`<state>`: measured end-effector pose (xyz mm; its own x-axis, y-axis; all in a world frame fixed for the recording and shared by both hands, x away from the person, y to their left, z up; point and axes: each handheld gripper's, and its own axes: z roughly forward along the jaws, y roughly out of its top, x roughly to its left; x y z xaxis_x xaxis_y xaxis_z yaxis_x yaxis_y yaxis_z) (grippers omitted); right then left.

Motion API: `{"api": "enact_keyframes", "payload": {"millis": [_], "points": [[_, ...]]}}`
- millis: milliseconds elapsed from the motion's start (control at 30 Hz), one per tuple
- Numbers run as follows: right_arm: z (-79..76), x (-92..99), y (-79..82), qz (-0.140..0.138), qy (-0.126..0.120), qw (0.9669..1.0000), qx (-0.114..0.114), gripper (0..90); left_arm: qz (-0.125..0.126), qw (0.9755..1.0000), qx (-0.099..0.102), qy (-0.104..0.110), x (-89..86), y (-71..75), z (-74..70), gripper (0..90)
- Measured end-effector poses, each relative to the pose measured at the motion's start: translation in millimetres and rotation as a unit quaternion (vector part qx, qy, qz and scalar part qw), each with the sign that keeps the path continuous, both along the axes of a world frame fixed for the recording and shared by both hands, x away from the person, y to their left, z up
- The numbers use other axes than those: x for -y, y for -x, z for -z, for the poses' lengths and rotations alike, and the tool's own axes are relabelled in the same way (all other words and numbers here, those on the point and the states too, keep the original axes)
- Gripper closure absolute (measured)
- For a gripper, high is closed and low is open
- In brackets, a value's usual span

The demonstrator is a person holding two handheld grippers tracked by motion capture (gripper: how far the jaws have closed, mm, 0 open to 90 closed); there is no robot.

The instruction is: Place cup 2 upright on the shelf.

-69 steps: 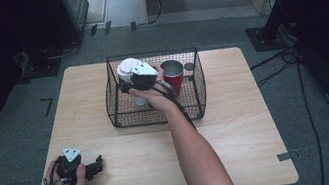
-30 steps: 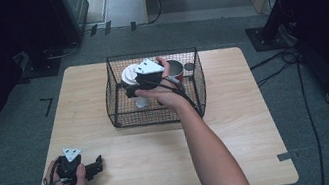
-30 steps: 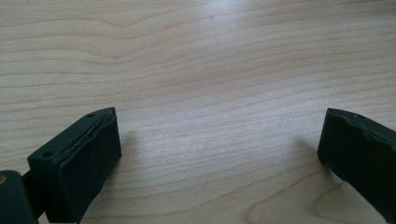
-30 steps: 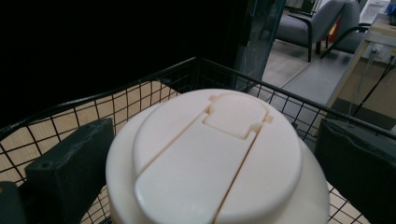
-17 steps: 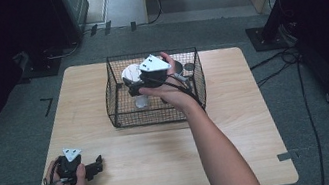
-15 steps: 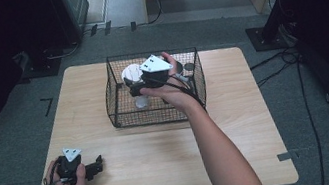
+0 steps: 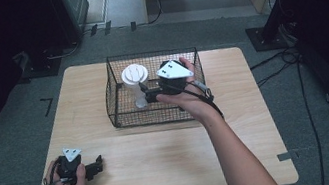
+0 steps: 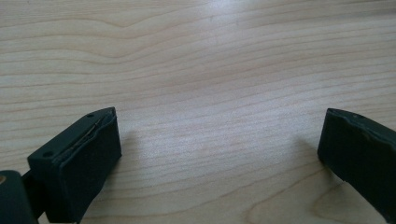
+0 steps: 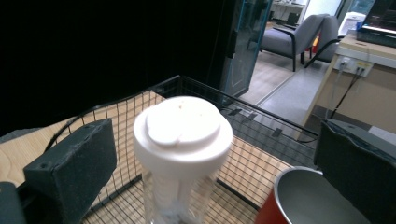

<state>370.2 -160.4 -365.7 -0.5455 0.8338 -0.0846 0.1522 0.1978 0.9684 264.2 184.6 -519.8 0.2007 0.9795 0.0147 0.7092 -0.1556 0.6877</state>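
1. While the left hand (image 7: pixel 68 182) rests at the near left corner of the pale wooden desk (image 7: pixel 163 158), its black left claw (image 7: pixel 94 166) lies there with both jaws wide apart and nothing between them. In the left gripper view there is just bare wood between the jaws.

2. Further right, the black wire basket (image 7: pixel 125 114) sits on the far middle of the desk. Inside its left part stands the clear bottle with a round white lid (image 7: pixel 134 74), and it stands up straight.

3. Right of the bottle, the right claw (image 7: pixel 149 95) is down inside the basket, pointing left at the bottle. Its jaws are spread wide and hold nothing. In the right gripper view the white lid (image 9: pixel 183 135) sits between the two jaws, nearer the left one, and I cannot tell if either jaw touches it.

4. To do this step well, I think the claw should slide on until the bottle's body, below the wide lid, is in the middle of the jaws, then close slowly. Pinching the lid could make it slip.

5. A red cup with a shiny metal inside (image 9: pixel 308 200) stands just beside the bottle, so the claw should take care not to bump it or the wire wall.

6. The right forearm (image 7: pixel 233 152) reaches from the near edge over the basket's front wall, with the hand (image 7: pixel 189 101) bent left.
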Motion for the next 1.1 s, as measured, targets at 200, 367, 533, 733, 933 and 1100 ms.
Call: {"api": "enact_keyframes", "payload": {"millis": [200,367,533,733,933,1100], "points": [[2.7,21.4,17.2,0.013,0.002,0.9999,0.003,0.0,-0.001,1.0,0.001,0.002,0.3,0.0,0.2,0.1],[8.7,39.1,27.3,0.027,-0.004,0.9996,-0.001,0.0,-0.002,1.0,0.001,0.002,0.3,0.0,0.2,0.1],[12.2,56.9,38.8,0.042,-0.007,0.9991,-0.002,0.0,-0.002,1.0,0.001,0.002,0.3,0.0,0.2,0.1],[14.7,74.5,53.5,0.055,-0.003,0.9985,0.001,0.0,-0.001,1.0,0.001,0.002,0.3,0.0,0.1,0.1],[17.1,92.6,67.3,0.068,-0.009,0.9976,0.005,0.0,-0.001,1.0,0.0,0.001,0.2,0.1,0.0,0.1],[21.5,108.0,78.0,0.086,-0.003,0.9962,0.01,0.0,-0.001,1.0,0.0,0.002,0.3,0.1,0.1,0.1]]}}
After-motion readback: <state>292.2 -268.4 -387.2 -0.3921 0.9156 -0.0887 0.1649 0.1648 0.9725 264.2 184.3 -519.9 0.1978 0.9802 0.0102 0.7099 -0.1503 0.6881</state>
